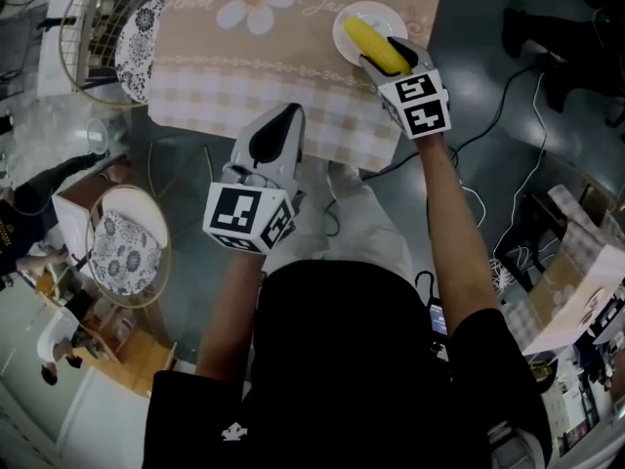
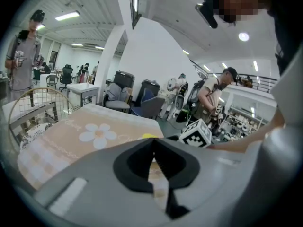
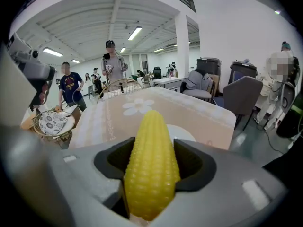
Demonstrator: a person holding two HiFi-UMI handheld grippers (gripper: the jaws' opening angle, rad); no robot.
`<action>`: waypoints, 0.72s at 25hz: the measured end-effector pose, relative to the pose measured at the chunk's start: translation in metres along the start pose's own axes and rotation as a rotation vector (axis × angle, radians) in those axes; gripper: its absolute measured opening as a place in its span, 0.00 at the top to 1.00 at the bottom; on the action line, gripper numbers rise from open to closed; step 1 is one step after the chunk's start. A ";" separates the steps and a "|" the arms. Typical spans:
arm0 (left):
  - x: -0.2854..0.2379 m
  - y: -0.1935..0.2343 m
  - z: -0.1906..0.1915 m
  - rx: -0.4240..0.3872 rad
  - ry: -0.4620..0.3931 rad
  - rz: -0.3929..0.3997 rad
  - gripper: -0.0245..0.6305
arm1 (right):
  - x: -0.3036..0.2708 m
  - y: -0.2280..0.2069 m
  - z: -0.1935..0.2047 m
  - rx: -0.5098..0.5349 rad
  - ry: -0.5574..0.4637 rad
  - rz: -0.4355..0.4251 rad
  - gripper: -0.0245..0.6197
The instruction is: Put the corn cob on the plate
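My right gripper [image 1: 384,55] is shut on a yellow corn cob [image 1: 374,45], which it holds over the small white plate [image 1: 350,20] at the table's right end. In the right gripper view the corn cob [image 3: 151,162] stands clamped between the jaws, and the plate [image 3: 183,133] shows just behind it. My left gripper [image 1: 284,127] hangs at the table's near edge, shut and holding nothing. In the left gripper view its jaws meet over the tablecloth, and the corn cob [image 2: 149,136] peeks out as a yellow speck beyond them.
The table [image 1: 225,57] wears a beige checked cloth with a white flower print. A wire basket [image 1: 103,18] with a patterned dish stands at its left end. A second basket [image 1: 127,245] sits on a stool at lower left. Cables [image 1: 508,96] run across the floor on the right.
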State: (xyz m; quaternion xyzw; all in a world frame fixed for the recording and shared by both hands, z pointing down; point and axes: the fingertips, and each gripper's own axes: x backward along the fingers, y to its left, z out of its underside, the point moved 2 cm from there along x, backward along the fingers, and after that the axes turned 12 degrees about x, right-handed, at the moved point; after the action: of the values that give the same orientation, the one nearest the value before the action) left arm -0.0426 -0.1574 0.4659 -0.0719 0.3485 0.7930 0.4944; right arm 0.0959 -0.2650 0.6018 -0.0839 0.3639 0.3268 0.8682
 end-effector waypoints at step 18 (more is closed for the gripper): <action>-0.033 0.040 -0.043 -0.029 0.063 0.096 0.95 | -0.056 -0.024 0.008 -0.094 0.113 0.035 0.56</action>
State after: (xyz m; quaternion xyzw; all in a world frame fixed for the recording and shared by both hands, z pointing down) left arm -0.0688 -0.2190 0.4684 -0.0873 0.3556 0.8182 0.4433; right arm 0.0866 -0.3088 0.6433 -0.1366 0.3982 0.3533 0.8355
